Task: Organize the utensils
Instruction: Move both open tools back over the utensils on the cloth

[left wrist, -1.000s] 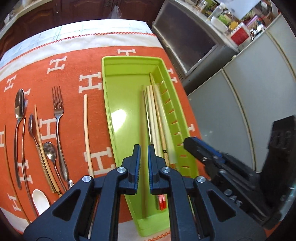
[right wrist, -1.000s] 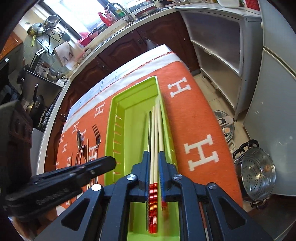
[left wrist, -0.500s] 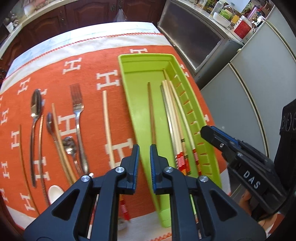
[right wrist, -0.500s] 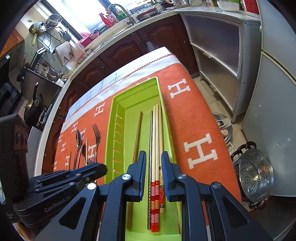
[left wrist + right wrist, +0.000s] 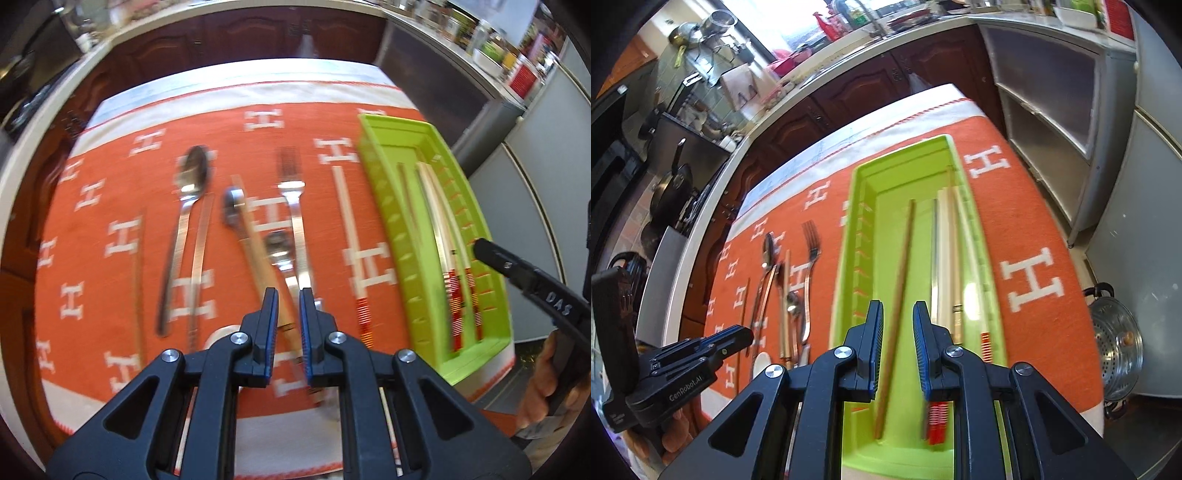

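Both wrist fisheyes look steeply down, close over the table; shared: green tray (image 5: 436, 236) (image 5: 916, 295) at 3 o'clock left, 12 right.

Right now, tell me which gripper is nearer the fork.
Left. The left gripper hovers over the fork handle on the cloth; the right gripper is over the green tray, beside the cutlery.

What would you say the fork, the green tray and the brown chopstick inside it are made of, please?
Fork: likely polished steel, silvery with bright glints.
Green tray: looks like moulded plastic, glossy, uniform lime colour, slotted walls.
Brown chopstick: probably wood or bamboo, matte, even brown.
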### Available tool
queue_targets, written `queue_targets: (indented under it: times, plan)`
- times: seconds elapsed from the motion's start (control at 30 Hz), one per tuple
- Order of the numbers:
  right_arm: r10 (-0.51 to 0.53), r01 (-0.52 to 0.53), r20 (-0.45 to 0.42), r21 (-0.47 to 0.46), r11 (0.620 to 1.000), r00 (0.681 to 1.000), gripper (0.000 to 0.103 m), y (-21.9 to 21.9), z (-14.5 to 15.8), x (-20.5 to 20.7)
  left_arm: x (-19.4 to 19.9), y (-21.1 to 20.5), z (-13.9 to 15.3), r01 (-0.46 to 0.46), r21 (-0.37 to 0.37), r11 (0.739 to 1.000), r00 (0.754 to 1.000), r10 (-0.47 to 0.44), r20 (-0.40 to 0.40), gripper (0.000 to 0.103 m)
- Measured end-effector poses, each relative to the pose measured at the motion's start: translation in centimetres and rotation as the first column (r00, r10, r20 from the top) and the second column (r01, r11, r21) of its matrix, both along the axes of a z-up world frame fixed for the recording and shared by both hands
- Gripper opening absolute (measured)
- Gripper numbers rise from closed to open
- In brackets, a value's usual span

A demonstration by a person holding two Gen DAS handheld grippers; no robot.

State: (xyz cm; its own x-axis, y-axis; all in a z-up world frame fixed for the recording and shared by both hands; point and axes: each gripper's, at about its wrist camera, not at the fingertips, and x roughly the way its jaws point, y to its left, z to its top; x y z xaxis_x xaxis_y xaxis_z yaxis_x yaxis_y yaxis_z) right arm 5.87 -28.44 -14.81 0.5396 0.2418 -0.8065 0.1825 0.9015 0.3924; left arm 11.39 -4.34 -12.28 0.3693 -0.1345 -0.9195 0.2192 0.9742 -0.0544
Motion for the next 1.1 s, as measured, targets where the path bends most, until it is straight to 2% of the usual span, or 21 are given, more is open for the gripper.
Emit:
queue_targets:
  times: [0.23,0.4,0.53,1.0,1.1]
  plan:
    - [0.093,-0.093,0.021,-0.013,0.996,0.995,0.016,4.5,1.4,0.5,-0.9,6.0,-0.6,-0.107,0.007,0.994,0.994,0.107,-0.008,0.009]
    - [0.181,-0.181,0.017,-0.039,0.983,0.983,0.016,8.0,2.2,1.1,-1.3,8.5,-1.6,-0.149,0.004,0.989,0.988,0.149,-0.030,0.009]
    - [0.264,-0.263,0.004,-0.055,0.963,0.965,0.026,11.0,2.3,1.4,-1.6,10.0,-2.3,-0.167,-0.007,0.986,0.985,0.166,-0.037,0.009]
    - [0.351,-0.356,-0.083,-0.062,0.932,0.933,0.027,16.2,-1.7,5.3,0.0,12.2,-4.9,-0.183,-0.037,0.982,0.981,0.180,-0.076,0.009]
    - [0.375,-0.384,-0.111,-0.081,0.920,0.920,0.022,17.5,-3.2,6.2,0.5,12.7,-5.6,-0.194,-0.049,0.980,0.978,0.189,-0.092,0.009]
